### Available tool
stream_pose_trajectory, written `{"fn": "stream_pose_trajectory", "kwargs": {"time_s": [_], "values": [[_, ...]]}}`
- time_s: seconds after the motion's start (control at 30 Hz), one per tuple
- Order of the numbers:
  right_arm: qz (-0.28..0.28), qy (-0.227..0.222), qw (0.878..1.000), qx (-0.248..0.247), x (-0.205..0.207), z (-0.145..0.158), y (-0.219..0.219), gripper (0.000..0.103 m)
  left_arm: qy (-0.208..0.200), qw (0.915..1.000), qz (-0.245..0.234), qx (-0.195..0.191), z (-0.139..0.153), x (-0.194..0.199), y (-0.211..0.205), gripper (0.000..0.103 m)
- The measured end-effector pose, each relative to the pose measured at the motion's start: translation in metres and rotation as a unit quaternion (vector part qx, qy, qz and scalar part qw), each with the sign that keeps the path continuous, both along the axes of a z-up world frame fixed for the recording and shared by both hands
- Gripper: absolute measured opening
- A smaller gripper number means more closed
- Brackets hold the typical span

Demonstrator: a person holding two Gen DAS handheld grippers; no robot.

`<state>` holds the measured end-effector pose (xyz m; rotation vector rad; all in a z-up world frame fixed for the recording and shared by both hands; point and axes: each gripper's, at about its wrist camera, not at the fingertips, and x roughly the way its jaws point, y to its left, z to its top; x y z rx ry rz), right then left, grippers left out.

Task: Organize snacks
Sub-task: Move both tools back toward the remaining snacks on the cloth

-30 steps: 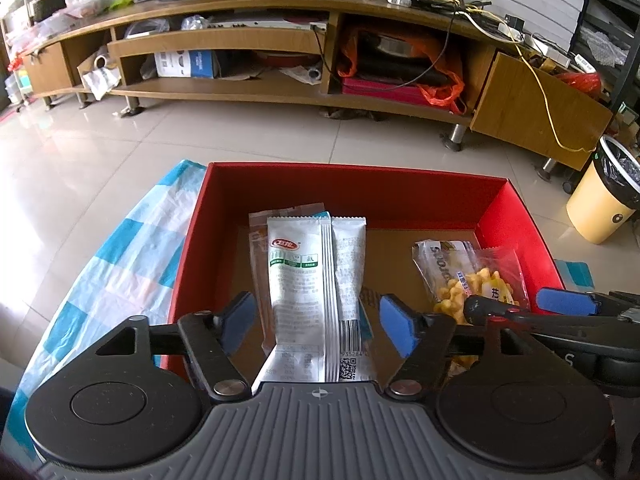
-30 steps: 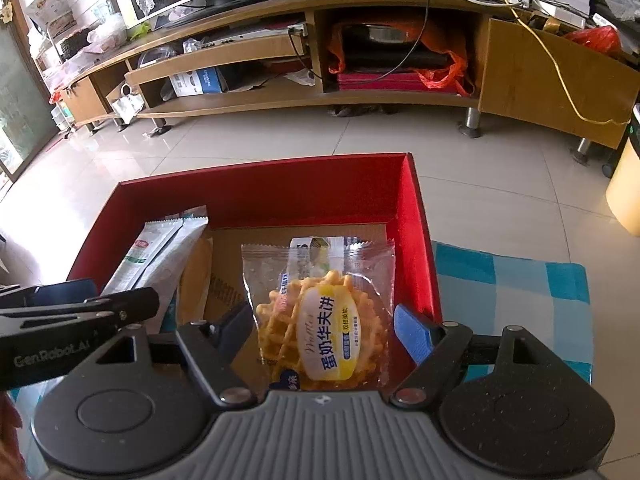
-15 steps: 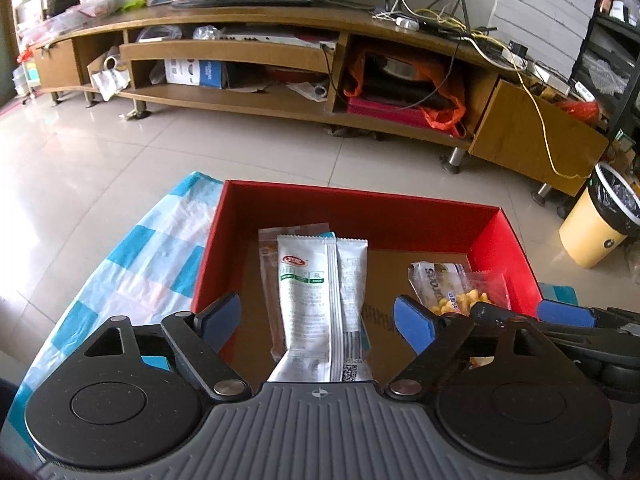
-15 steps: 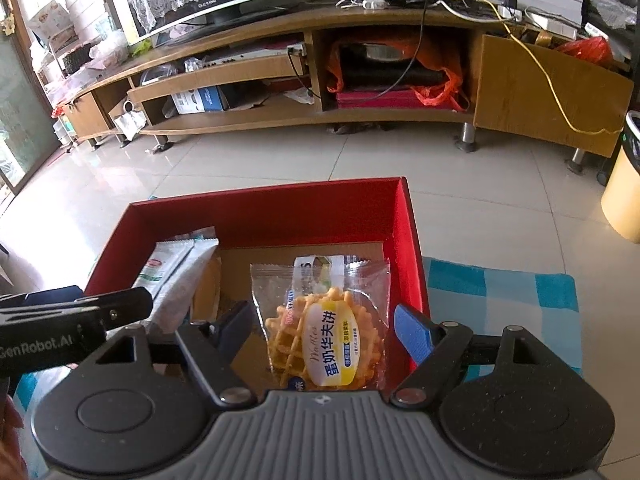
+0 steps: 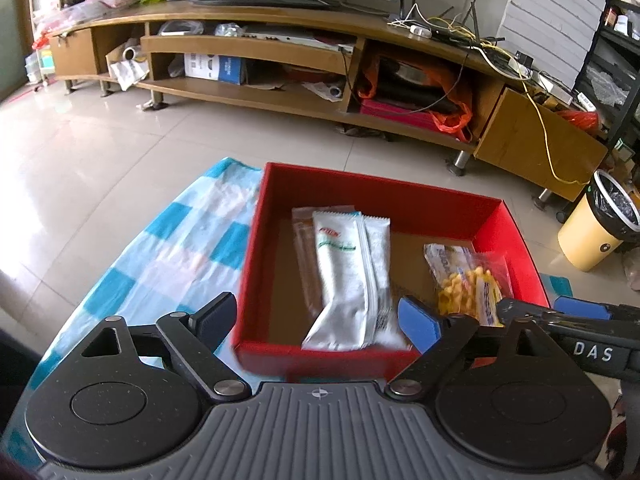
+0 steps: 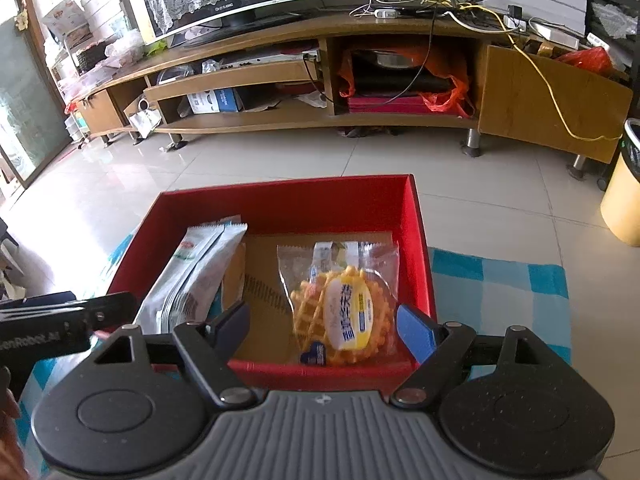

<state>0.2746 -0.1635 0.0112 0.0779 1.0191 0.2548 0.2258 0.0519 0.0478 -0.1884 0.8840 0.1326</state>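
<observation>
Both grippers have drawn back from the red box [image 5: 404,200], whose near wall now shows in front of them. On the left, the left gripper [image 5: 318,320] hangs above that wall, fingers spread and empty, with the white stick packets [image 5: 348,276] lying inside on the box's left. On the right, the right gripper [image 6: 324,326] gapes too, the waffle packet [image 6: 344,308] resting inside by the right wall, on the checked cloth [image 6: 500,284].

left claw [image 5: 316,320]: black linkage arms, blue pads, silver screws, ribbed grey body | right claw [image 6: 322,326]: same build, white "DAS" lettering on its side
</observation>
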Motion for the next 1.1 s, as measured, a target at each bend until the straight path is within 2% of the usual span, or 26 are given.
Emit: {"fn": "stream_pose_trajectory", "kwargs": {"time_s": [0.33,0.47,0.57,0.77,0.97,1.03,1.1], "values": [[0.024,0.015,1.000,-0.006,-0.041,0.006,0.000,0.082,0.019,0.9998,-0.007,-0.002,-0.003,-0.038,0.009,0.095],[0.032,0.018,0.999,-0.004,-0.054,0.009,0.002,0.082,0.040,0.9991,-0.014,0.006,-0.015,-0.047,0.007,0.095],[0.026,0.014,1.000,0.005,-0.059,0.013,-0.002,0.082,0.065,0.9975,-0.028,-0.006,-0.030,-0.050,-0.002,0.095],[0.023,0.015,1.000,0.005,-0.066,0.016,-0.011,0.082,0.095,0.9941,-0.051,0.015,-0.055,-0.046,-0.026,0.095],[0.014,0.022,1.000,0.002,-0.066,0.012,-0.027,0.082,0.127,0.9911,-0.033,0.022,-0.079,-0.034,-0.025,0.090],[0.009,0.025,1.000,0.004,-0.065,0.010,-0.032,0.082,0.145,0.9891,-0.023,0.016,-0.087,-0.031,-0.020,0.084],[0.006,0.027,1.000,0.005,-0.064,0.009,-0.036,0.082,0.142,0.9893,-0.023,0.022,-0.088,-0.030,-0.020,0.085]]}}
